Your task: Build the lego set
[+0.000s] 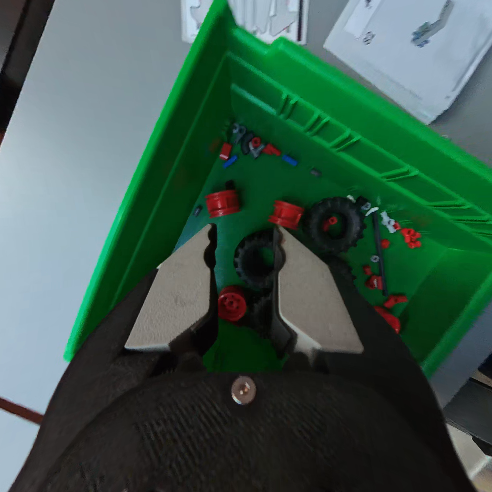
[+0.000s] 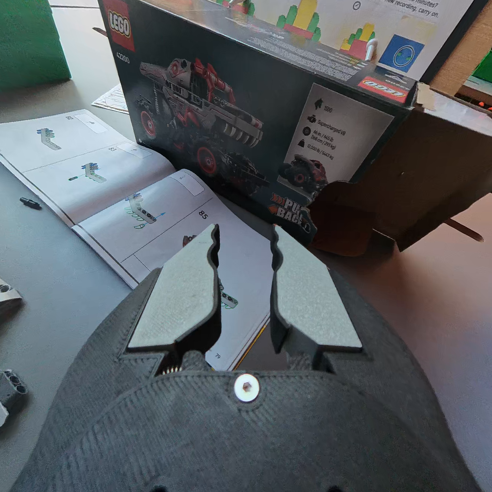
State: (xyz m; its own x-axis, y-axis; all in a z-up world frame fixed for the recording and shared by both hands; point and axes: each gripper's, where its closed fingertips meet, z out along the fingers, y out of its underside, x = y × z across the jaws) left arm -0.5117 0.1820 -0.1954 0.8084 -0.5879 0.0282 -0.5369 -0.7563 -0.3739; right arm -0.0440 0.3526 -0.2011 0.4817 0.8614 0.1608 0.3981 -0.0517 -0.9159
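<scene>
Printed wording and numerals stand on the dark cardboard set box at 12 o'clock, with a red logo patch at 11 o'clock. The open white instruction booklet at 9 o'clock bears step numerals.

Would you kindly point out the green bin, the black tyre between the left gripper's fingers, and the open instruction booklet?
green bin [image 1: 170,170]: left wrist view, left wall.
black tyre [image 1: 246,262]: left wrist view, left tread.
instruction booklet [image 2: 111,191]: right wrist view, open page.

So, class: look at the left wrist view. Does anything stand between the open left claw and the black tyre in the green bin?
Nothing visible does. The left claw is open above the green bin, and the black tyre lies in the gap between its fingers. Red wheel hubs lie off to the sides.
</scene>
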